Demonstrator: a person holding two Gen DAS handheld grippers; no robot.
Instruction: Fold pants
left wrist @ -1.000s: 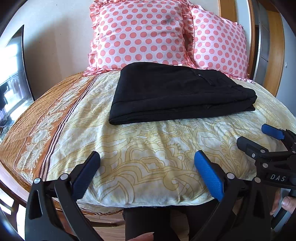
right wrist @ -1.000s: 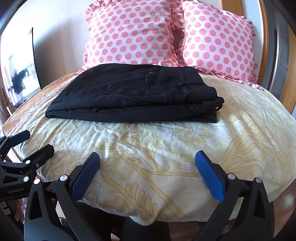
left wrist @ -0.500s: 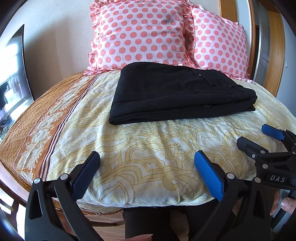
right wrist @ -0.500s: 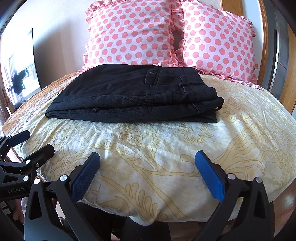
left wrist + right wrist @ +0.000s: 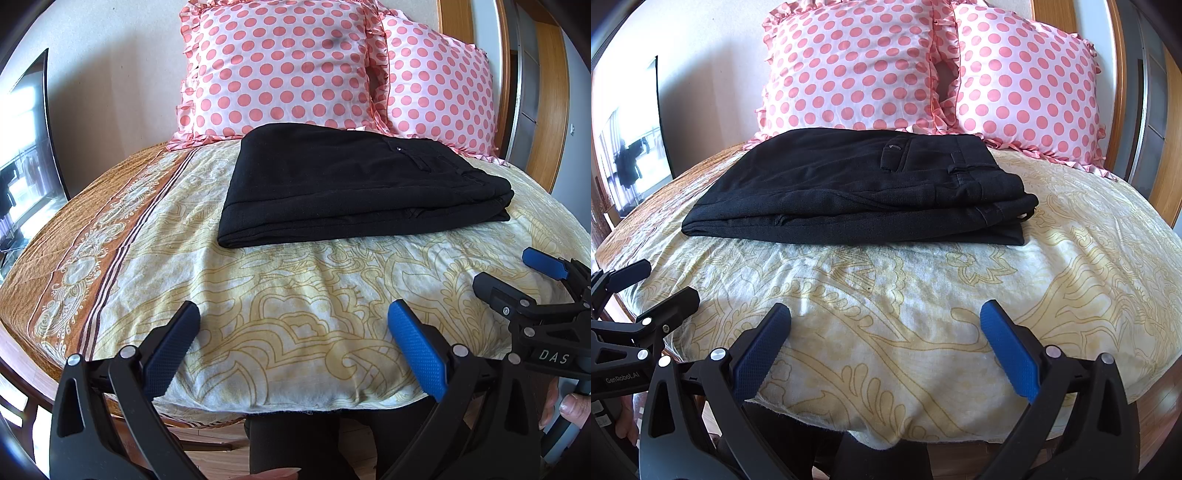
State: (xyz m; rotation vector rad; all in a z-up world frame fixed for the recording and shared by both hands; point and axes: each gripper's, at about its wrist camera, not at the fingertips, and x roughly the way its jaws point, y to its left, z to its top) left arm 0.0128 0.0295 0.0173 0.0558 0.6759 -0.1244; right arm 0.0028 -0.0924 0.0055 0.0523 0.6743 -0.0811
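nothing has changed over the last second: both views match the earlier ones, grippers unmoved, cloth undisturbed. the black woven pants (image 5: 354, 184) lie folded into a flat rectangular stack of several layers, waistband end toward the right edge of the bed, fold line toward the left. judgement: the fold looks finished and this is a hold at the end.

left gripper (image 5: 291, 341) hangs over the near edge of the bed, blue-padded fingers wide apart, empty. right gripper (image 5: 884, 341) likewise, fingers apart, nothing between them. both well apart from the pants.

surface: cream bedspread with yellow scroll print (image 5: 923, 314), orange patterned border (image 5: 85, 258) along the left edge. two pink polka-dot ruffled pillows (image 5: 857, 66) stand at the far edge, just behind the pants. wooden frame (image 5: 1171, 166) at right, pale wall behind.
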